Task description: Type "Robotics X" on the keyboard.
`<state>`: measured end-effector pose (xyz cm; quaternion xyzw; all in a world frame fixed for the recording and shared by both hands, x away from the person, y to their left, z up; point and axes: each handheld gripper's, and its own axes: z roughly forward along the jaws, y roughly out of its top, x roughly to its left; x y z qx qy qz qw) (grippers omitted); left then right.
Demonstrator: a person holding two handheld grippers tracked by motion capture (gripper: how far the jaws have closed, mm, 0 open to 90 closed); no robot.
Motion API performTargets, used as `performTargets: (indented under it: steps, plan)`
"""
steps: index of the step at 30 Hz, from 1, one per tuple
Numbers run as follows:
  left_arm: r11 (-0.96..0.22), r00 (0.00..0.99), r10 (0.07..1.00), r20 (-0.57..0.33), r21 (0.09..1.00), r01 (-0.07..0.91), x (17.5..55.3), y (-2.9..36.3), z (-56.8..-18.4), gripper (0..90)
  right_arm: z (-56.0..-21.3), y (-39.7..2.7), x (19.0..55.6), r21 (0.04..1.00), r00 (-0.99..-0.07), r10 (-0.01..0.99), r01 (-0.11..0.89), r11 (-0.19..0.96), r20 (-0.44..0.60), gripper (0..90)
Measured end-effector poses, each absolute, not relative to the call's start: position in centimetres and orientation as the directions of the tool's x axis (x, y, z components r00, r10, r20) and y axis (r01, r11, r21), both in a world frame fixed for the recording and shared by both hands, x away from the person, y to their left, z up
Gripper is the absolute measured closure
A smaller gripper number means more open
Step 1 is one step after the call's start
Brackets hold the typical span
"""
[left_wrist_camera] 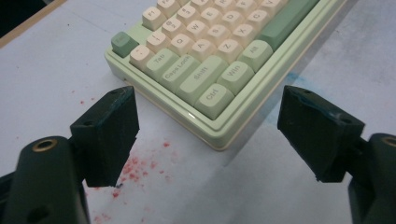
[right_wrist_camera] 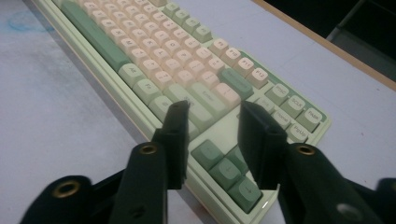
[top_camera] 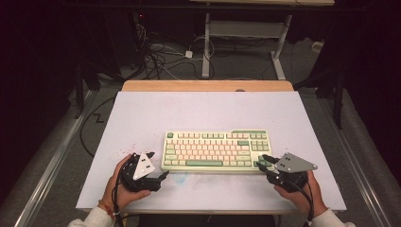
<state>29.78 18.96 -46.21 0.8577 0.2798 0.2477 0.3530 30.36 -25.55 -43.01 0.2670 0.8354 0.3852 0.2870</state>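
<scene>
Pale green and cream, the keyboard (top_camera: 216,151) lies near our worktop's (top_camera: 142,113) front edge. Our left gripper (left_wrist_camera: 208,140) gapes released at its left corner; our right gripper (right_wrist_camera: 212,140), narrowed but grasping nothing, hovers over the arrow keys (right_wrist_camera: 224,170), likely to press one.

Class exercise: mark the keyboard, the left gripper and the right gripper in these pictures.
Keyboard (top_camera: 215,150): high view, on the middle keys.
Left gripper (top_camera: 158,165): high view, midway between its fingertips, jaws wide apart.
Right gripper (right_wrist_camera: 212,140): right gripper view, midway between its fingertips, above the keyboard's arrow-key corner.
</scene>
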Motion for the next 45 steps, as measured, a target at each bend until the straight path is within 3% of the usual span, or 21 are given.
performTargets:
  steps: [4,11,28,45]
  plan:
    - [-0.589,0.720,0.659,0.218,0.745,0.314,29.4,19.3,-46.3,19.6,-42.5,-25.4,30.9,0.793,-0.709,0.658,0.238,0.560,-0.253,80.6]
    - [-0.590,0.713,0.667,0.215,0.737,0.330,29.0,20.0,-46.7,19.5,-42.1,-24.8,31.9,0.773,-0.721,0.651,0.266,0.576,-0.237,89.6]
    - [-0.573,0.706,0.686,0.176,0.728,0.375,29.3,20.0,-47.4,20.2,-43.6,-20.9,35.0,0.701,-0.789,0.570,0.271,0.659,-0.230,90.0]
    - [-0.565,0.703,0.691,0.169,0.732,0.379,29.4,19.9,-47.2,21.3,-45.2,-21.2,36.1,0.682,-0.778,0.589,0.310,0.663,-0.218,90.0]
